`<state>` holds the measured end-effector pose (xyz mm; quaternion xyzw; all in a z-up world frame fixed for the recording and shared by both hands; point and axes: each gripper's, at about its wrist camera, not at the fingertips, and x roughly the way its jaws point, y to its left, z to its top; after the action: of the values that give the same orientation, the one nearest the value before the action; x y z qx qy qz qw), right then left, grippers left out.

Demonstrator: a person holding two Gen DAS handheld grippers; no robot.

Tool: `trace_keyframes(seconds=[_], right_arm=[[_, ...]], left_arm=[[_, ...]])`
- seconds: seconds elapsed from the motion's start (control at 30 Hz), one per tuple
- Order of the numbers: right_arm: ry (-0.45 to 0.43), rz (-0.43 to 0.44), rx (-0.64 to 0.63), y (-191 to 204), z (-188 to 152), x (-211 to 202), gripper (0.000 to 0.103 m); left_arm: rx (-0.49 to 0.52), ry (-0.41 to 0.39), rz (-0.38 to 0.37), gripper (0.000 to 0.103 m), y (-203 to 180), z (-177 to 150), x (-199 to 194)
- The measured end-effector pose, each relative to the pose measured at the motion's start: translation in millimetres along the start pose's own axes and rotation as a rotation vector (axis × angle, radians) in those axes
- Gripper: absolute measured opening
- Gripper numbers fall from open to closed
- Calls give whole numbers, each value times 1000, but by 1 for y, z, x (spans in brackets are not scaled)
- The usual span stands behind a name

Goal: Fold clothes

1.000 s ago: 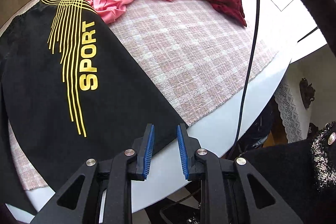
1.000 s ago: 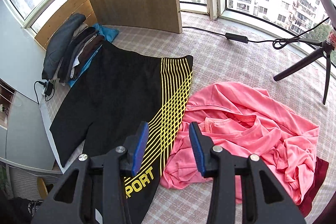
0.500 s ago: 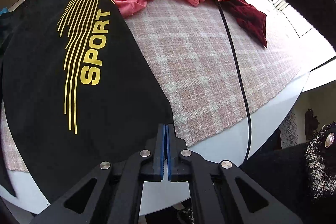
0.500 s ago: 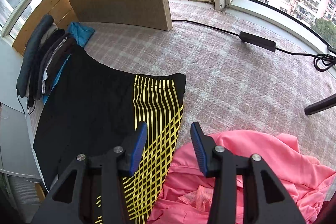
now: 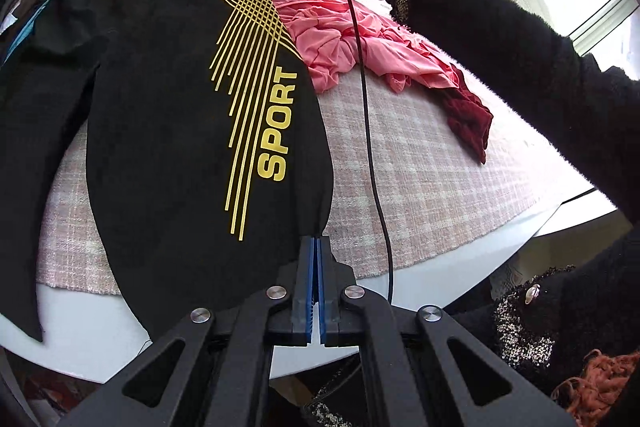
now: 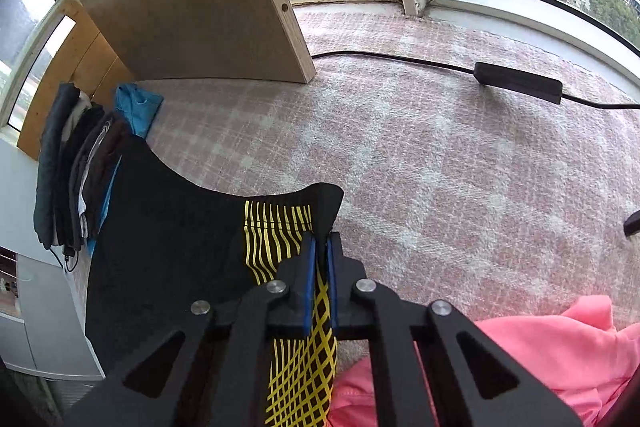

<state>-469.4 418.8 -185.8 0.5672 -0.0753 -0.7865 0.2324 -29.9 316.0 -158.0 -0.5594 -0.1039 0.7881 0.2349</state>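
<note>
1. The black shorts (image 5: 168, 131) with the yellow "SPORT" print lie spread on the pink checked cloth (image 5: 420, 187), which serves as the landmark here; a second ago they lay flat, and now the hem corner and the waistband corner are each pinched.
2. At the cloth's near edge, the left gripper (image 5: 316, 251) has its blue pads pressed together on the hem corner of the shorts; a second ago its jaws stood apart just short of that hem.
3. At the cloth's far side, the right gripper (image 6: 320, 255) is clamped on the waistband corner with the yellow stripes between its pads; half a second ago its jaws stood apart above the shorts.
4. To the right of the shorts on the cloth lies the pink garment (image 5: 352, 39), with a dark red garment (image 5: 468, 115) beyond it.
5. A folded clothes stack (image 6: 72, 163) sits at the cloth's left edge.
</note>
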Motion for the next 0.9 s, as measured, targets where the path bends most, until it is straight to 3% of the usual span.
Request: trace_keyframes(seconds=[0.27,0.5,0.73,0.9], right_arm=[[-55,84,41,45,17,-37,5],[-84,85,3,144,38,-31,5],[-47,0,-32,250,39,45,5],[-9,-70,-17,289,40,99,5]], left_arm=[[-62,-120,38,1,41,-9,-62],[-145,-202,103,1,133,-34,-123],[-211,-195,113,1,252,-57,-154],[-227,-153,80,1,308,-59,-154]])
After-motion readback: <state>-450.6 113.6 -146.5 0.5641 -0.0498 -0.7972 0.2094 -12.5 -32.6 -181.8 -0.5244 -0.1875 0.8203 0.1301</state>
